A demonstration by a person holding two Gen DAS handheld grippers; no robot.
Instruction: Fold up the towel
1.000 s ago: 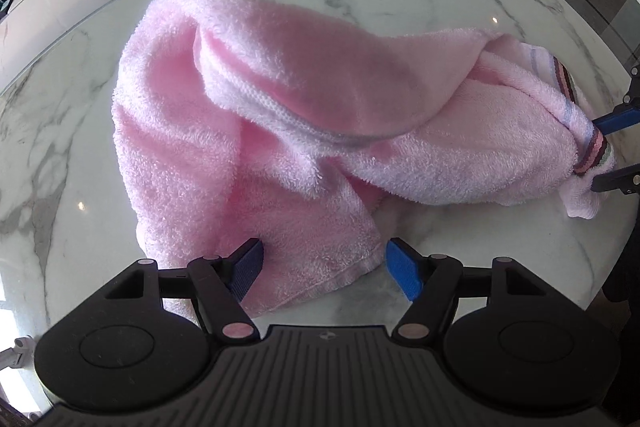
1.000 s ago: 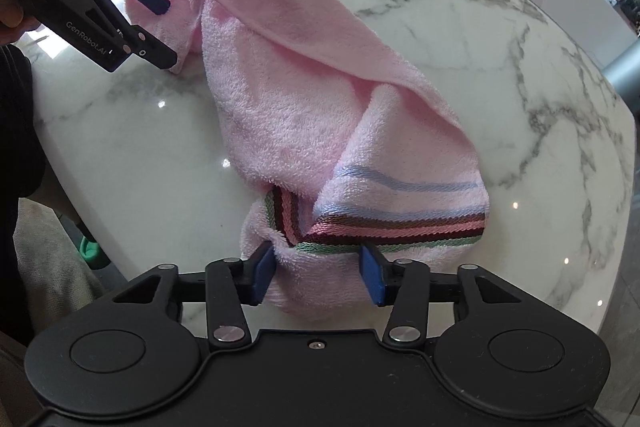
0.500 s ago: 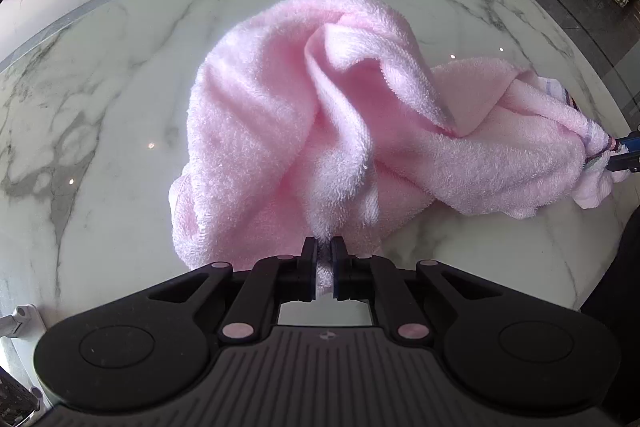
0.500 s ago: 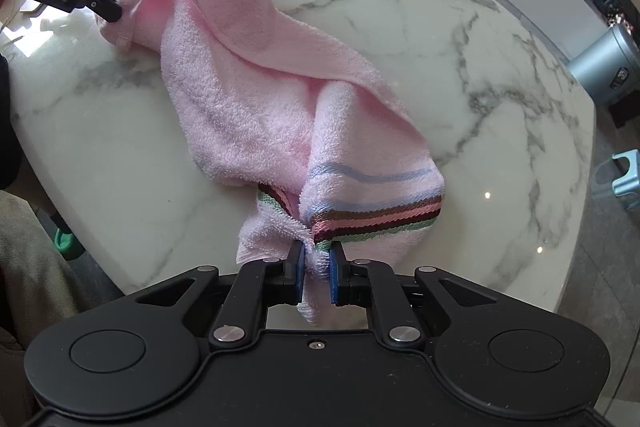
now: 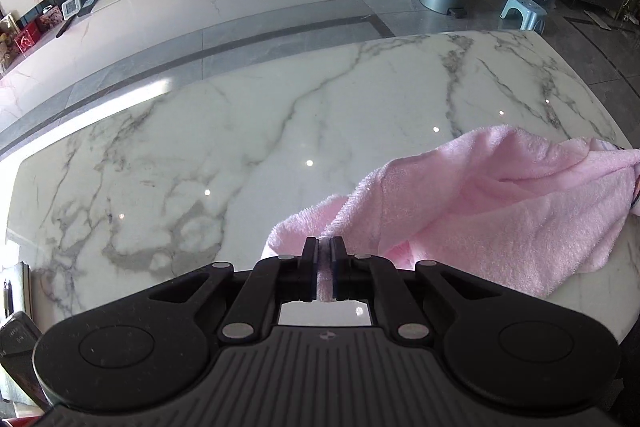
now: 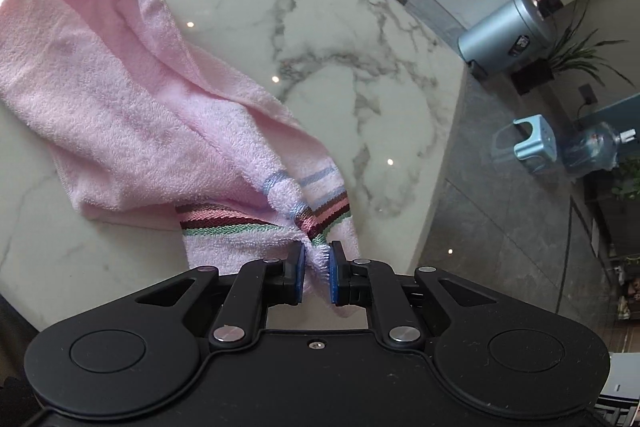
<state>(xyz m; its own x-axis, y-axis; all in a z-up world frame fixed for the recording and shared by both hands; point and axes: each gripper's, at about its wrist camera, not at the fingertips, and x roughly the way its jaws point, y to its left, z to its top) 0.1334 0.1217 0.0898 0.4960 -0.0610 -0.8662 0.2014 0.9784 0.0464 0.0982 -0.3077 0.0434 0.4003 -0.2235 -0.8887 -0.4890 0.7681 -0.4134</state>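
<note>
Pink towel pinched at two ends above the marble surface.

The left tool is clamped shut on a plain edge; the right tool is closed on the bunched end just below the striped band. Between them the towel sags in soft folds, its lower part apparently touching the surface. Light and limp, it likely handles best gripped at corners and pulled taut.

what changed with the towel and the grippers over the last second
Both grippers went from open to shut on the fluffy pink towel: the left gripper on a plain edge, the right gripper at the striped end. They then lifted and pulled it out of its heap. The white marble table stayed as it was.
</note>
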